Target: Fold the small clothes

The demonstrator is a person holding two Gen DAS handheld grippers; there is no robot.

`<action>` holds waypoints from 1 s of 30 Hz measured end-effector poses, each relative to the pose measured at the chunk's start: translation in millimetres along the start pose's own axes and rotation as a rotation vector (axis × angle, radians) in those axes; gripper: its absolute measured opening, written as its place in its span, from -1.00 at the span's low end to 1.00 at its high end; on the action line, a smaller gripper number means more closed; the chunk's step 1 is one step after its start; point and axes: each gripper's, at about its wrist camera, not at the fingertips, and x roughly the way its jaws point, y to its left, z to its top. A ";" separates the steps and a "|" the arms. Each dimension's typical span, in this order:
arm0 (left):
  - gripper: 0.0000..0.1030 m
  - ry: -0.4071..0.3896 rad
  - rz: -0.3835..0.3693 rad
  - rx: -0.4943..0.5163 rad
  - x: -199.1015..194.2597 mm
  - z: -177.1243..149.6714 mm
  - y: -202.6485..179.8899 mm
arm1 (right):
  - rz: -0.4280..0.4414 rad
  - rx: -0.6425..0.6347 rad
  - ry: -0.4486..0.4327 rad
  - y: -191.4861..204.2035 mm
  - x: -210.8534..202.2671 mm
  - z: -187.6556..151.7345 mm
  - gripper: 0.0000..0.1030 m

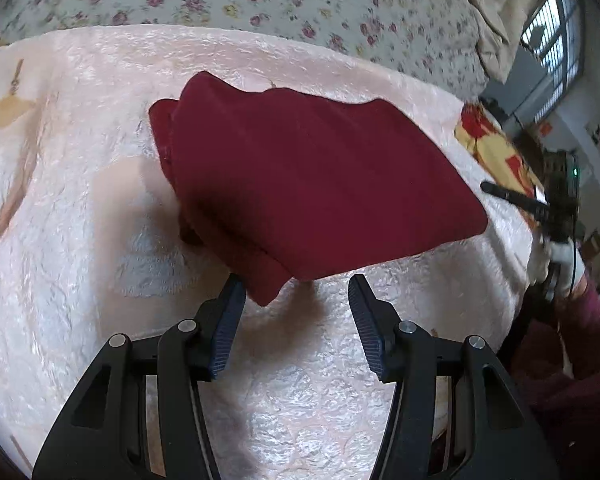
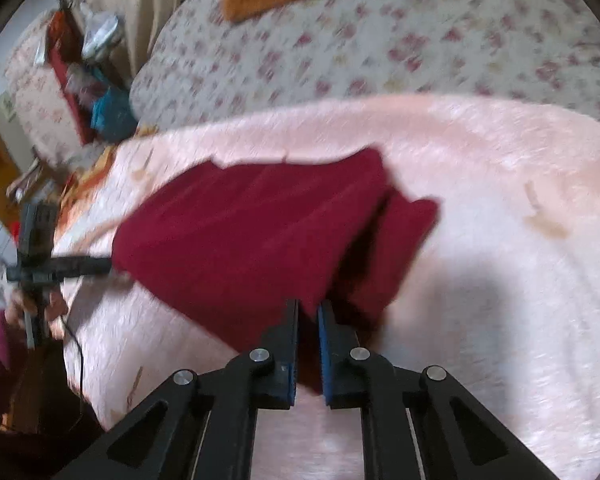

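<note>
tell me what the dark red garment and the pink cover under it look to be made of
Dark red garment: looks like soft matte knit, maybe cotton jersey; it drapes in gentle ridges with no shine. Pink cover: seems a plush, crinkled fleece or velvet; its crushed pile catches the light in silvery patches.

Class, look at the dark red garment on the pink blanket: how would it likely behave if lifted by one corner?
The dark red garment would probably droop, not hold shape: it lies in soft ripples and folded layers. It seems light, barely denting the pink blanket. Where the right gripper is shut on its edge, the layers might slide apart when raised.
</note>
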 end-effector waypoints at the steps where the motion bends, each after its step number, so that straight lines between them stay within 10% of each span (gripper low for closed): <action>1: 0.00 0.007 0.000 -0.001 1.8 0.2 0.7 | -0.005 0.017 -0.002 -5.5 -1.3 0.6 -0.93; 8: -0.79 0.074 0.034 0.020 6.5 0.1 8.9 | 0.069 0.102 -0.043 -9.1 -12.9 -3.4 -0.92; 25: -0.90 0.044 0.105 -0.052 -17.9 -5.0 33.4 | 0.164 0.062 0.020 35.6 12.3 0.9 -0.88; 27: -0.93 0.046 0.107 -0.064 -17.1 -10.7 37.1 | 0.174 0.048 0.029 42.4 17.9 3.1 -0.80; 30: -0.97 0.052 0.113 -0.083 -15.3 -17.6 40.1 | 0.191 0.002 0.043 58.0 29.5 8.0 -0.11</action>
